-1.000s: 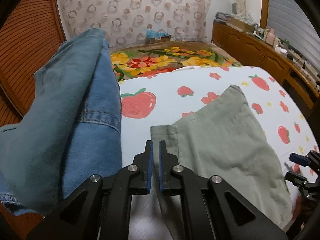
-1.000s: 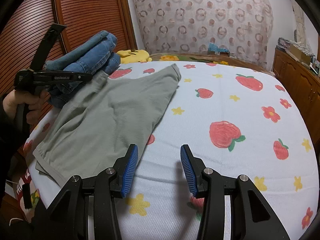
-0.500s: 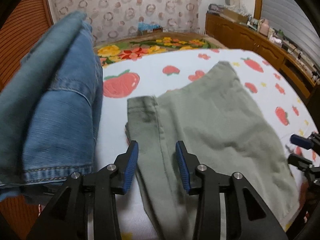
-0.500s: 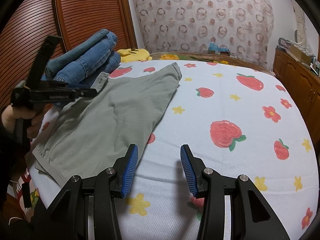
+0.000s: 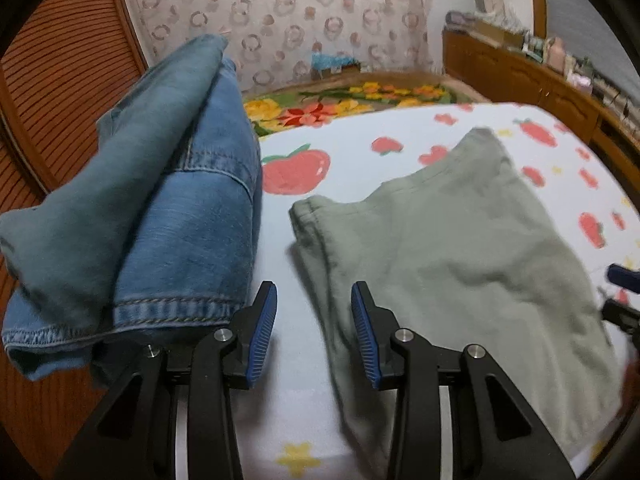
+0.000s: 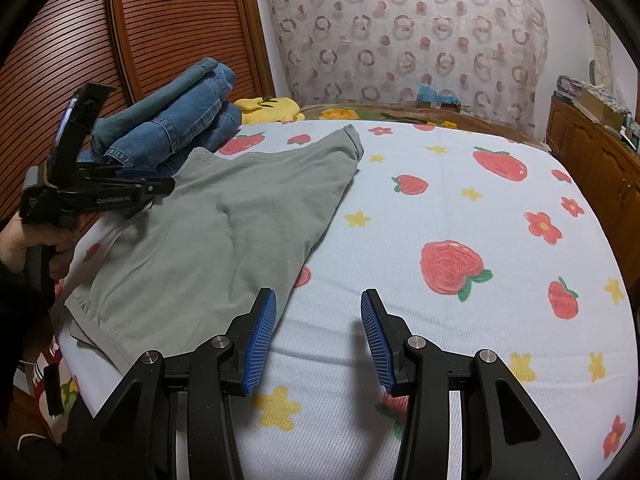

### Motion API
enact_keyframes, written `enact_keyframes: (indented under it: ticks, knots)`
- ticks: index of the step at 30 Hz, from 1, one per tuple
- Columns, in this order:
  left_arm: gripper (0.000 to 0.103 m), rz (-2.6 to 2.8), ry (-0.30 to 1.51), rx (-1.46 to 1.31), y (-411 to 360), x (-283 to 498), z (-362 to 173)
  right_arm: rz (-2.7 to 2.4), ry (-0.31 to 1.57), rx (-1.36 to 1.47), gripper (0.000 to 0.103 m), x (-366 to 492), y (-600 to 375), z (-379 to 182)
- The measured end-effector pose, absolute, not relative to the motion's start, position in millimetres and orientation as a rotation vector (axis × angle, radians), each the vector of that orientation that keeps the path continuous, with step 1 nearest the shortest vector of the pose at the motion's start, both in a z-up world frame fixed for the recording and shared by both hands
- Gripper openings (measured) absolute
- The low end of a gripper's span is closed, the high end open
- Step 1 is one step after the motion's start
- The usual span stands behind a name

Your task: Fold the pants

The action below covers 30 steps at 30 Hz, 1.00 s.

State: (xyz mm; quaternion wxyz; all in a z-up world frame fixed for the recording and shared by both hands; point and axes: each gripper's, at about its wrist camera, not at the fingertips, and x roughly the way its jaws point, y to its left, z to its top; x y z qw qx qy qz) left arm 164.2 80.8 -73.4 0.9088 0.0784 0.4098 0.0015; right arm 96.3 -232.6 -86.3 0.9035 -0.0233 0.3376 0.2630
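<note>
- The green pants (image 6: 224,232) are laid flat on the strawberry-print bedsheet (image 6: 460,208), near its left edge.
- A pile of folded jeans (image 5: 152,208) is seen just beside the pants.
- The left gripper (image 5: 314,332) is held with its jaws parted over the pants' edge; nothing is pinched, though contact with the cloth cannot be judged through the blur.
- The right gripper (image 6: 318,338) is kept unclenched and empty above the sheet, beside the pants' lower corner.

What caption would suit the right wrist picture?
Open right gripper hovers over strawberry bedsheet beside green pants, folded jeans behind.
</note>
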Motion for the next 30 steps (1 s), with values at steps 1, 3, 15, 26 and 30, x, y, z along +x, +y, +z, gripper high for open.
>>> enact_keyframes:
  ticks: [1,3,15,26,30]
  knots:
    - [0.040,-0.006,0.841,0.151,80.0,160.4,-71.8,0.545,0.698,-0.048,0.046,96.3,-232.3,-86.1]
    - [0.040,-0.038,0.833,0.118,78.6,152.7,-69.7,0.548,0.703,-0.048,0.046,96.9,-231.8,-86.1]
    - [0.068,-0.159,0.755,0.010,67.2,122.7,-68.2,0.555,0.721,-0.061,0.046,106.0,-233.4,-72.4]
    - [0.068,-0.151,0.733,-0.001,63.9,109.2,-74.1,0.593,0.723,-0.096,0.046,159.1,-214.0,-50.9]
    - [0.068,-0.156,0.728,0.001,62.9,105.4,-72.7,0.580,0.763,-0.119,0.046,189.0,-201.1,-60.5]
